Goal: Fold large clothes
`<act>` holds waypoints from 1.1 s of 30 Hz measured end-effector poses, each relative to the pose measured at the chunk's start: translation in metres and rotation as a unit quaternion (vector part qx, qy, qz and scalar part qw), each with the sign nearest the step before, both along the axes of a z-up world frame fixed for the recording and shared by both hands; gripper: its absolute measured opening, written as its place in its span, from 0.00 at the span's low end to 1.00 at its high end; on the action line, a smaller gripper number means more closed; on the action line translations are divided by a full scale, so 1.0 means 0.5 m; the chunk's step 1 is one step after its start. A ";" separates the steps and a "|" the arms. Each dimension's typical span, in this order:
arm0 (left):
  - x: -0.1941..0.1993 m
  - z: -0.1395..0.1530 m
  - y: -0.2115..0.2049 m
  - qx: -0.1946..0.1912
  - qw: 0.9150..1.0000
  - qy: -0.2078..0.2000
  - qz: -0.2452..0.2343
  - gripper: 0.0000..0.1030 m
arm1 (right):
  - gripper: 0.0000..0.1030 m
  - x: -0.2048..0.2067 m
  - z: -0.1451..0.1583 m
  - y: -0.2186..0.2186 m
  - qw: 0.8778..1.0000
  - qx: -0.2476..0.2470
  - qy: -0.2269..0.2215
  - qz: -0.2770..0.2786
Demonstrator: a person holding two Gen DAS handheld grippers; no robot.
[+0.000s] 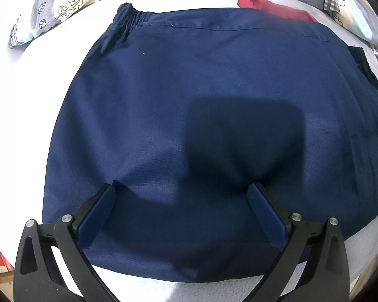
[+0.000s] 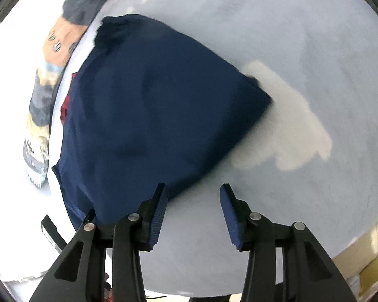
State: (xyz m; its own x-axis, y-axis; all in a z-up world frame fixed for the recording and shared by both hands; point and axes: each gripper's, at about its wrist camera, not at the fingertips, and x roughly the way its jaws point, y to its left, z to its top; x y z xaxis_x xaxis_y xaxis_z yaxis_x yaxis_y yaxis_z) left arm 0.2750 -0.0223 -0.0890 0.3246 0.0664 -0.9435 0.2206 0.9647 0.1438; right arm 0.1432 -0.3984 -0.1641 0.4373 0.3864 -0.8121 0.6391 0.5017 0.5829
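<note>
Above navy garment (image 1: 189, 100), left claw (image 1: 181, 191) wide, empty.

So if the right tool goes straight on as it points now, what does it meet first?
Most likely the bare white table. The open right tool points just beside the navy garment, whose edge lies by its left finger, though depth is unclear.
</note>
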 end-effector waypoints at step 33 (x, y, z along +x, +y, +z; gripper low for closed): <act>-0.023 -0.012 0.021 -0.033 0.993 -0.112 0.016 1.00 | 0.54 -0.021 -0.024 0.094 0.989 -0.092 -0.076 -0.088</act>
